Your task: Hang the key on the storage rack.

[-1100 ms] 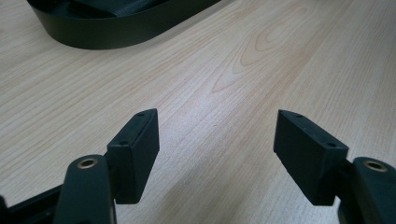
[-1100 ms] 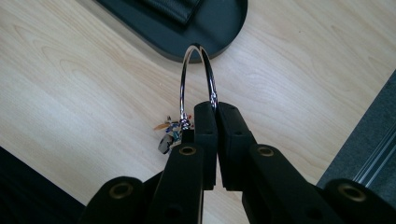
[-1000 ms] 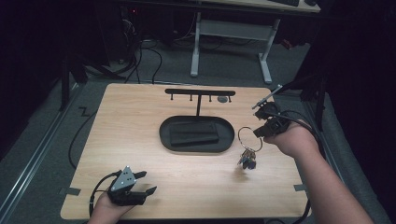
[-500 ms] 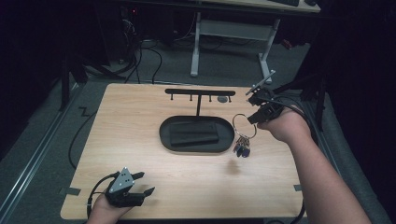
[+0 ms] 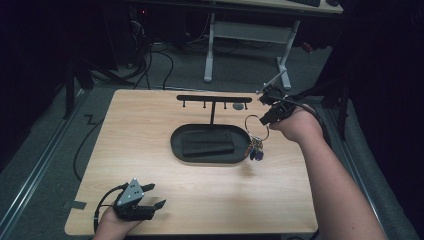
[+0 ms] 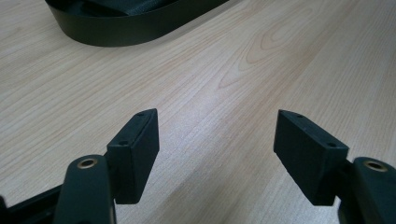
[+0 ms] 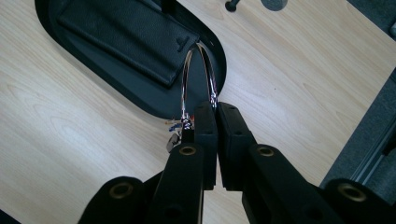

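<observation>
A: Steel key ring [image 7: 198, 74] is clenched in the right gripper [image 5: 268, 113]; the black fingers [image 7: 205, 135] are pressed together on the wire of the loop. In the right gripper view the loop stands up just beyond the fingertips, seen nearly edge-on.

B: And the keys?

A: A small bunch [image 5: 256, 149], blue-tinted, hangs below the fingers, clear of the tabletop [image 5: 150, 130] as far as the high view tells. It dangles just past the near end of the oval black tray [image 5: 175, 145].

B: Left side?

A: Left gripper [image 5: 145, 202] rests low at the near edge of the tabletop, fingers [image 6: 135, 149] released and spread wide, bare wood between them. It is well apart from the ring.

B: Progress?

A: Judged: pick-up done, ring lifted and in carry. Placement not yet done. The black rack [image 5: 214, 98] with its row of small pegs stands beyond the fingers, past the tray; the ring is on no peg. A dark flat pad [image 5: 207, 142] lies in the tray, nearer than the rack.

B: Remaining?

A: Likely bring the loop up to a peg, hook it over, release. Which peg, I cannot tell.

B: Ring itself?

A: Thin, polished, round; large against the keys. Key count too small to read.
</observation>
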Action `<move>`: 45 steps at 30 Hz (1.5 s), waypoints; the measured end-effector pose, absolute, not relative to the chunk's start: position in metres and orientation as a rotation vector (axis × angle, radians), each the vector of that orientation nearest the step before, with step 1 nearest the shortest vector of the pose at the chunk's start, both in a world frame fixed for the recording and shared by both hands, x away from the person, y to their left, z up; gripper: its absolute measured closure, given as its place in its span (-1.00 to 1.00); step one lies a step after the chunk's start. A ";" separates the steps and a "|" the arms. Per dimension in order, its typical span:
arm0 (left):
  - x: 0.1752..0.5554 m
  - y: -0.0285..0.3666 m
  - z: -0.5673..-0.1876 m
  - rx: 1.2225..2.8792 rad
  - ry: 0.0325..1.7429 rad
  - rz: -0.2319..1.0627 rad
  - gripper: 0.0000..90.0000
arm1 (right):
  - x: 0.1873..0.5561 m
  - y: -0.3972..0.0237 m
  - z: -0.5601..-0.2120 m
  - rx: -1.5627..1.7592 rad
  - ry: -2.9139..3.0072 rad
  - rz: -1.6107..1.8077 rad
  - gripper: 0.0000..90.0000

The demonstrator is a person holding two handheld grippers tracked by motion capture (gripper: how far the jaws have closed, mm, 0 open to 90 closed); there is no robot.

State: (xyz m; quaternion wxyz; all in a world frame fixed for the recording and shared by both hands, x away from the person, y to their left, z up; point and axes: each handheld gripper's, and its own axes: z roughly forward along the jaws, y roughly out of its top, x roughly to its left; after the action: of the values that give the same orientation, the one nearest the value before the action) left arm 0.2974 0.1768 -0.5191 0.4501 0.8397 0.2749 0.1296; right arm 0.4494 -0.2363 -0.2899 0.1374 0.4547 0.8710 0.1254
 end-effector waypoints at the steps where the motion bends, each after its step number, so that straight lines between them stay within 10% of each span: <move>1: 0.297 0.176 -0.519 2.076 0.678 0.322 -0.29 | 0.453 -0.234 -0.291 1.312 2.521 0.367 0.96; 45: 0.297 0.177 -0.519 2.085 0.662 0.339 -0.29 | 0.514 -0.222 -0.314 1.353 2.483 0.346 0.95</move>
State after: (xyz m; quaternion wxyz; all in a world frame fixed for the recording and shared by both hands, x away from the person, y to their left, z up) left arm 0.2974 0.1766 -0.5190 0.4476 0.8423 0.2673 0.1369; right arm 0.5136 -0.2216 -0.3135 0.1458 0.4697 0.8623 0.1203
